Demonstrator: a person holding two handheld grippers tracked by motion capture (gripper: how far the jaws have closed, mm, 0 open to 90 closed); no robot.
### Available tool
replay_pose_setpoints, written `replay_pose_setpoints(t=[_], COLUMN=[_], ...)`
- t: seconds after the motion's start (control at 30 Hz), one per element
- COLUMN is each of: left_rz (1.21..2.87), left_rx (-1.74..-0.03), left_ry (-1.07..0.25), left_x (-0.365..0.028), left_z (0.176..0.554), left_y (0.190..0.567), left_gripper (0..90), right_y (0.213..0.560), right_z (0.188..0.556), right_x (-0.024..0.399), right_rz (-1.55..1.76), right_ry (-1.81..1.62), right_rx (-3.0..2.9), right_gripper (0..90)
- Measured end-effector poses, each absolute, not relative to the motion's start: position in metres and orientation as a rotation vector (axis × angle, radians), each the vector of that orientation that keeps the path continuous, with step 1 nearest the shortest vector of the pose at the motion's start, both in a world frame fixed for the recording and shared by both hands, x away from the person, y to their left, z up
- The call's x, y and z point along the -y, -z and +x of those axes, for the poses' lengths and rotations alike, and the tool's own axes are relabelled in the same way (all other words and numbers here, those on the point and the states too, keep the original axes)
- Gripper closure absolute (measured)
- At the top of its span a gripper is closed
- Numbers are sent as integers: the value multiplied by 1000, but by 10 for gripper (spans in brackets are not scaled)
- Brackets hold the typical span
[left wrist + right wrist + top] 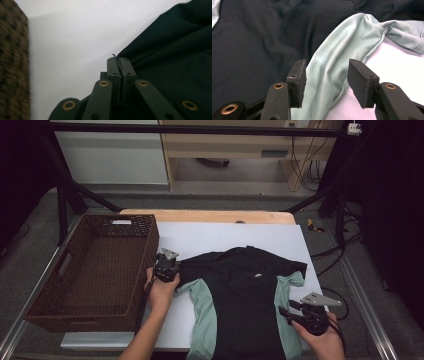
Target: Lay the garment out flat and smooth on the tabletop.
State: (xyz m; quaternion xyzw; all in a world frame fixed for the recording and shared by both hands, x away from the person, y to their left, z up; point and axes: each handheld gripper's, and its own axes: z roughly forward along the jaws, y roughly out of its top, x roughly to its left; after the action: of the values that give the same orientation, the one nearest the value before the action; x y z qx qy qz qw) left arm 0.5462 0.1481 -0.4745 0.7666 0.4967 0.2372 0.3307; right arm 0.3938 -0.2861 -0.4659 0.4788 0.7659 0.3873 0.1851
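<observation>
A black shirt [240,290] with mint-green side panels [204,315] lies flat on the white sheet [225,235]. My left gripper [176,266] is at the shirt's left sleeve. In the left gripper view its jaws [118,60] are pressed together at the edge of the black cloth [175,50], with a thread sticking out at the tip. My right gripper [284,312] is at the shirt's lower right. There its jaws [327,72] stand apart on either side of a fold of the mint-green cloth [337,50], and the pads do not press on it.
A brown woven basket [145,265] stands at the left of the sheet, close to my left hand; its wall [12,62] is at the left edge of the left gripper view. Bare white sheet [397,65] lies to the right of the shirt. Black frame legs and cables stand beyond the table.
</observation>
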Motion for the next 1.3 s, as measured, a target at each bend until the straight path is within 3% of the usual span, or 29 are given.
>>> replay_pose_setpoints(t=[0.07, 0.3, 0.6, 0.67, 0.87, 1.0, 1.1, 1.17, 1.3], left_rz=[2011, 1910, 1871, 1865, 1885, 1875, 1876, 1886, 1913], left_rx=[-1297, -1209, -1035, -1040, -1007, -1035, -1036, -1037, -1041], left_ry=[-648, -693, -617, -549, -559, -556, -561, -570, -580], left_x=[-147, -147, -140, -140, -133, -136, -139, -140, -142], left_z=[546, 525, 465, 455, 435, 438, 438, 438, 439], left_y=[475, 460, 450, 452, 456, 457, 457, 457, 460], left_gripper=[850, 578, 405, 369, 316, 307, 307, 308, 311], right_y=[466, 458, 454, 459, 478, 480, 482, 482, 476], right_z=[394, 406, 471, 484, 495, 490, 486, 482, 470], right_x=[287, 303, 331, 331, 326, 324, 321, 318, 315], right_rz=[1348, 1360, 1526, 1557, 1572, 1556, 1518, 1493, 1448], right_ry=[-1091, -1093, -1035, -1032, -961, -975, -957, -936, -917], right_rx=[-2153, -2017, -1875, -1863, -1933, -1959, -2015, -2024, -2035], right_gripper=[491, 384, 422, 422, 385, 540, 737, 819, 851])
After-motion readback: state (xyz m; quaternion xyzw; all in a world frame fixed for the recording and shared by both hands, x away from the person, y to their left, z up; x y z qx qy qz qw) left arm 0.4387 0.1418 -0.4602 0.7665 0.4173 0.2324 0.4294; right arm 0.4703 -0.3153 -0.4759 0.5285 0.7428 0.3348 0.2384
